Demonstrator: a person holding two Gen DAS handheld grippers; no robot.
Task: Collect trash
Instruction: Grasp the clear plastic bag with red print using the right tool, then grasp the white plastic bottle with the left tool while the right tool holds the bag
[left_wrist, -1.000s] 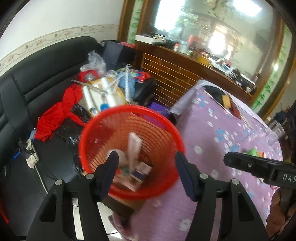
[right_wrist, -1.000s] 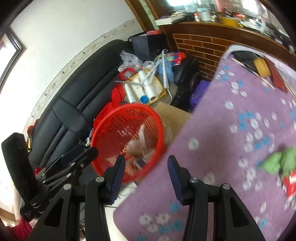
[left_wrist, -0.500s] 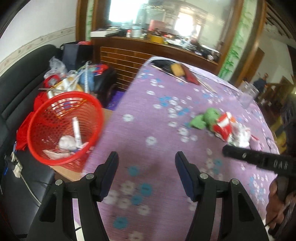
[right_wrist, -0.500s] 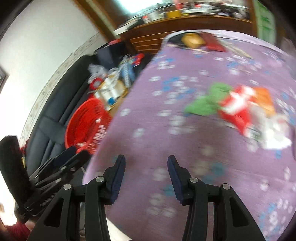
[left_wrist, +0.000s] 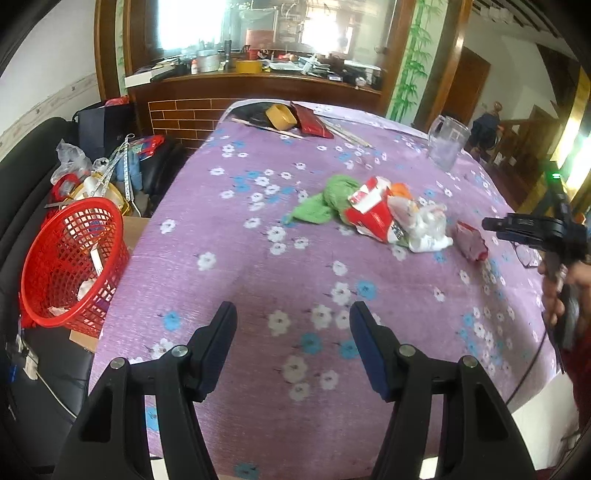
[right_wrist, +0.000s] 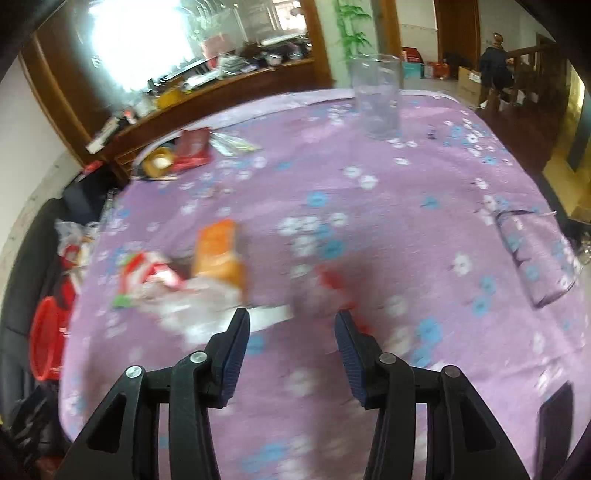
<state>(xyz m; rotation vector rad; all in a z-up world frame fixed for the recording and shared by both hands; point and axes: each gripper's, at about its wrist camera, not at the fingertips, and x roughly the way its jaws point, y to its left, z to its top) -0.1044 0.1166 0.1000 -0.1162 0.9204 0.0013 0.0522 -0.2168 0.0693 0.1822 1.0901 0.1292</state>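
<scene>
A pile of trash lies mid-table: a green wrapper (left_wrist: 327, 201), a red and white packet (left_wrist: 373, 214), crumpled clear plastic (left_wrist: 428, 225) and a small red wrapper (left_wrist: 471, 242). In the blurred right wrist view the pile shows an orange packet (right_wrist: 219, 254) and the red wrapper (right_wrist: 328, 286). The red mesh basket (left_wrist: 70, 258) stands left of the table with scraps in it. My left gripper (left_wrist: 293, 347) is open and empty over the table's near part. My right gripper (right_wrist: 291, 341) is open and empty just short of the red wrapper; it also shows in the left wrist view (left_wrist: 517, 227).
The table wears a purple flowered cloth (left_wrist: 258, 295). A clear glass jug (left_wrist: 445, 144) stands far right, a tape roll (left_wrist: 280, 114) and a dark red pouch (left_wrist: 312, 122) at the far edge. A black sofa (left_wrist: 22, 155) with clutter is at left.
Both grippers have swung right, from over the red basket to over the table. The trash pile is now ahead of them, and the right gripper has come close to the red wrapper.
</scene>
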